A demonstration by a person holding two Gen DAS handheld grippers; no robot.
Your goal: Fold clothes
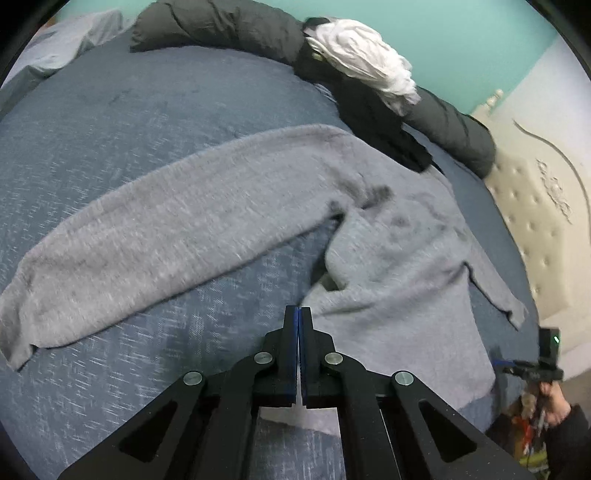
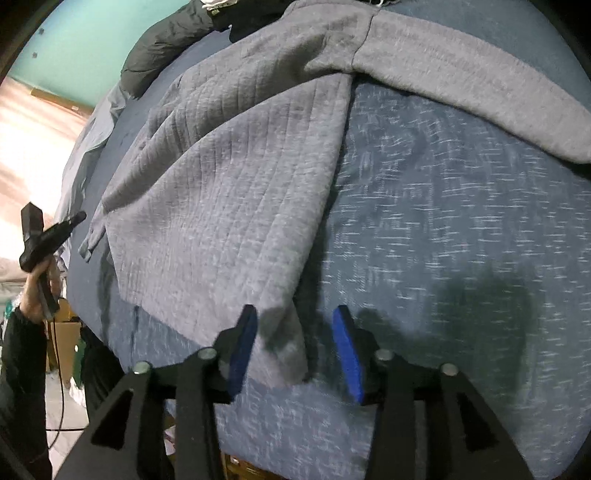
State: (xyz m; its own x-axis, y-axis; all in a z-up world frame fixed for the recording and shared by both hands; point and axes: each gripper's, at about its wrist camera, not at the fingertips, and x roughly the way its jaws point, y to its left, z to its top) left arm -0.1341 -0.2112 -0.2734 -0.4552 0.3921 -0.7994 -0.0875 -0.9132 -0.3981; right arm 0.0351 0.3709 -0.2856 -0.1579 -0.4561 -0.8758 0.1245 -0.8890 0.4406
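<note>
A grey knit sweater (image 1: 388, 258) lies spread on the blue bed cover (image 1: 110, 129), one long sleeve (image 1: 147, 240) stretched out to the left. My left gripper (image 1: 299, 310) is shut with nothing in it and hovers over the cover beside the sweater's side edge. In the right wrist view the sweater (image 2: 229, 184) fills the middle, and its lower hem corner (image 2: 284, 354) lies between the blue pads (image 2: 345, 354) of my right gripper (image 2: 295, 312). That gripper is open and the pads do not press the cloth. The left gripper (image 2: 70, 221) shows at the far left, held by a hand (image 2: 40, 284).
A dark puffy jacket (image 1: 221, 26), a white garment (image 1: 362, 62) and a black garment (image 1: 369, 122) lie along the far side of the bed. A cream tufted headboard (image 1: 535, 203) stands at the right. Boxes and clutter (image 2: 70, 343) sit on the floor past the bed's edge.
</note>
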